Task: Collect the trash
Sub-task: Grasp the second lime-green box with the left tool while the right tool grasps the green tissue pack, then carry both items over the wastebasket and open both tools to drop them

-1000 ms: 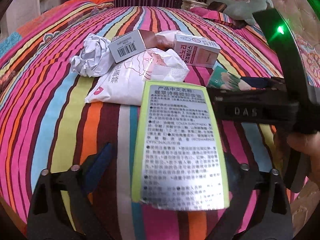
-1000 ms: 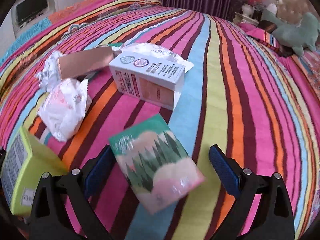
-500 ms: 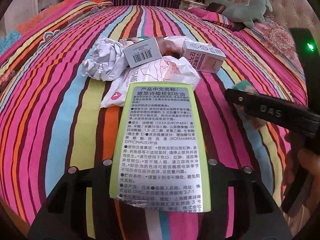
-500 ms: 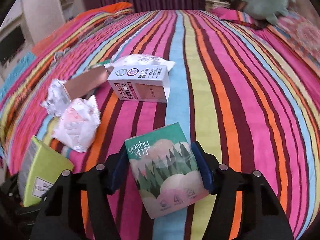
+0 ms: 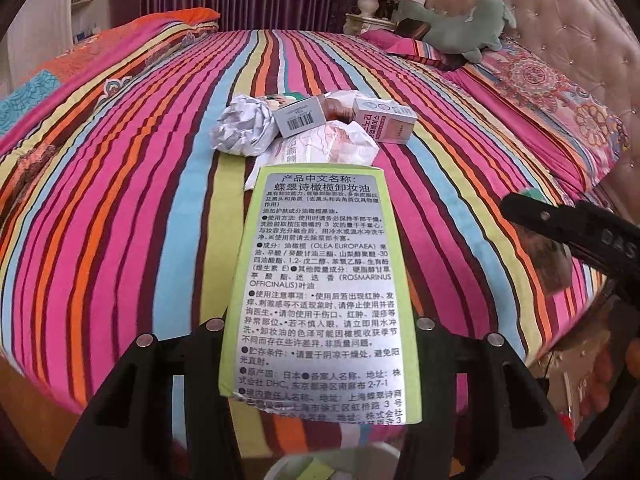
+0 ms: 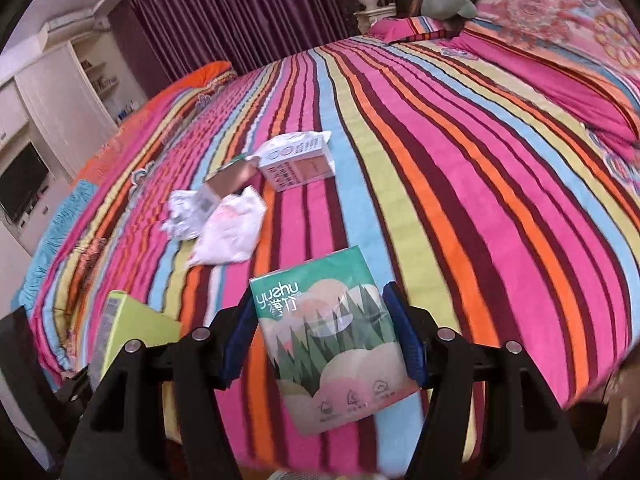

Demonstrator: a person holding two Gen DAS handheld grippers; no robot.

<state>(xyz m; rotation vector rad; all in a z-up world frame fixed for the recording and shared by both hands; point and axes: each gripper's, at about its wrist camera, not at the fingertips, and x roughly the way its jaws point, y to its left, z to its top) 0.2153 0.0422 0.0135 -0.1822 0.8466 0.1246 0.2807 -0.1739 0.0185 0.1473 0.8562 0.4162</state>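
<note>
Left wrist view: left gripper [image 5: 320,328] clamped on a tall lime-green carton [image 5: 320,280] with a silver printed label facing the camera; carton held clear above the striped bedspread [image 5: 120,220], long axis running away from the camera along the fingers, far end toward the litter pile. Only this view shows the label text, a tufted headboard [image 5: 580,40] and the white rim of a container [image 5: 332,462] at the bottom edge, below the carton. The right gripper appears here merely as a dark bar at the right edge.

Right wrist view: right gripper [image 6: 322,340] closed on a green tissue pack [image 6: 332,336] printed with trees, blue pads [image 6: 404,340] pressing both long sides; pack lifted off the bed, long axis along the fingers, tilted slightly leftward at its far end, "yushu" lettering upside down. Only this view shows a wardrobe and a television [image 6: 20,188] at left, and the lime-green carton from its side at lower left.

Both views: remaining litter on the bedspread, grouped together — crumpled paper [image 5: 244,128], white wrapper [image 5: 320,148], barcode box [image 5: 300,116], pink-and-white box [image 5: 382,120]; green plush toy [image 5: 452,28] by the pillows
</note>
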